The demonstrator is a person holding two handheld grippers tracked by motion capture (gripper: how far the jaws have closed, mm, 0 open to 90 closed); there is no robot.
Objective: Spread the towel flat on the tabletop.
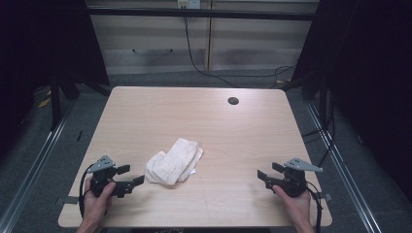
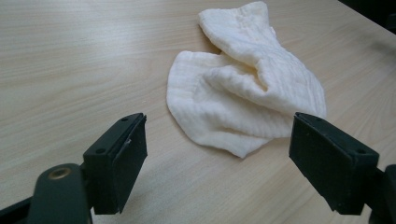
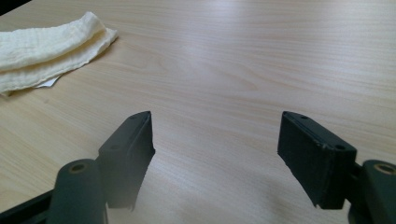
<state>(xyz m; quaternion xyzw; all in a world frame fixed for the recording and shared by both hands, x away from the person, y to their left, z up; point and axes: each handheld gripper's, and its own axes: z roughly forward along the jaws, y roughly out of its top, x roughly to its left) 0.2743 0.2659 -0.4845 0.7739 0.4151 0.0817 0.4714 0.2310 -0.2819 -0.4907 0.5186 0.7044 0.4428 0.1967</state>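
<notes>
Cloth (image 1: 173, 161) is crumpled near the front middle of the tabletop (image 1: 233, 131), so I'd guess I grab it with my left gripper (image 1: 130, 175), fingers wide open and empty right beside it, while my right gripper (image 1: 268, 173), also spread and empty, sits well apart with nothing blocking, just a cable hole (image 1: 233, 101) at the back.

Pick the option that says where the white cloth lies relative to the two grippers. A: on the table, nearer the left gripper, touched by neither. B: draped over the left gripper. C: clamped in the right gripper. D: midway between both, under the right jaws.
A: the white cloth lies crumpled on the table, just ahead of the open left gripper, while the right gripper stands open far off.
</notes>
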